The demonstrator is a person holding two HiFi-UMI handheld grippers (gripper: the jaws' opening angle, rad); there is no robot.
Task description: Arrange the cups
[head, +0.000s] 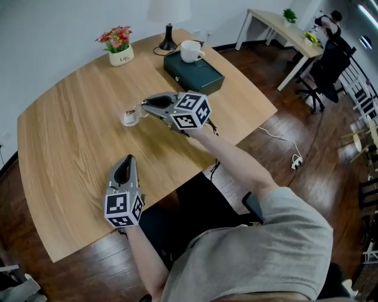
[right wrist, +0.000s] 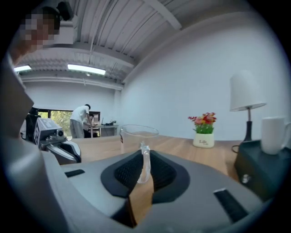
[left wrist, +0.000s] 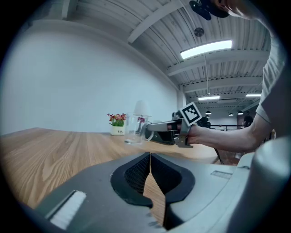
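A clear glass cup [head: 129, 116] with a handle is at the middle of the wooden table [head: 65, 153]. My right gripper [head: 143, 107] is shut on its handle; in the right gripper view the handle [right wrist: 144, 160] is pinched between the pads, with the cup's body [right wrist: 136, 135] just beyond. From the left gripper view the cup [left wrist: 133, 129] hangs off the right gripper's tips [left wrist: 149, 128]. A white mug [head: 190, 51] stands on a dark green box [head: 196, 73] at the back. My left gripper [head: 127, 160] rests near the front edge, shut and holding nothing [left wrist: 150, 158].
A potted flower [head: 120, 46] and a white lamp [head: 168, 17] stand at the table's far edge. Beyond the table to the right are a white desk [head: 277, 26] and an office chair [head: 325, 65]. A cable [head: 283, 147] lies on the floor.
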